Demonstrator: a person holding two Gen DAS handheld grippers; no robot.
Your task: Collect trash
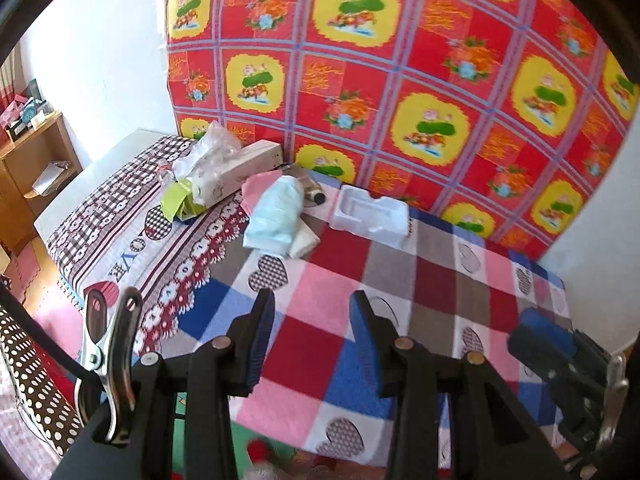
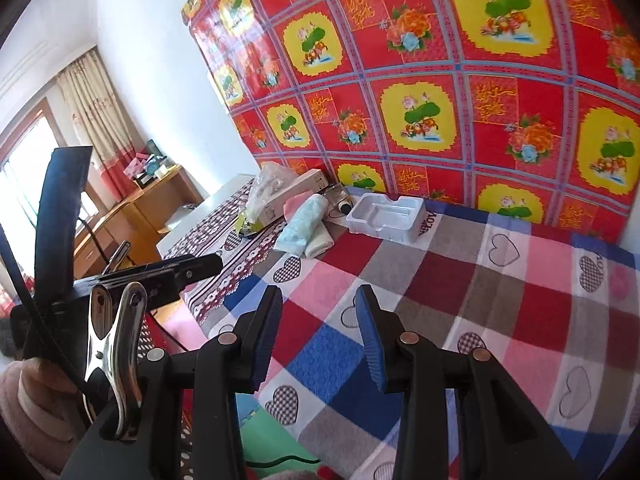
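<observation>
1. The clear plastic bag (image 1: 216, 148) and long white box (image 1: 240, 170) lie at the table's far left, against the red patterned cloth (image 1: 400, 80).
2. A pale blue bundle (image 1: 276, 212) sits beside them.
3. The white foam tray (image 1: 372, 216) rests further right.
4. The left gripper (image 1: 314, 332) and right gripper (image 2: 318, 332) hang above the checked blanket (image 1: 400, 280), jaws parted, empty.

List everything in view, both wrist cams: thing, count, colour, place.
plastic tray: 1, white, far side of table by wall covering
rolled cloth: 1, pale blue, left of tray
carton: 1, white, long, behind cloth
crumpled bag: 1, clear, on carton
wrapper: 1, lime green, front of carton
tablecloth: 1, plaid with hearts
wall covering: 1, red and yellow floral
shelf unit: 1, wooden, far left
left tongs: 1, black, open, empty
right tongs: 1, black, open, empty
</observation>
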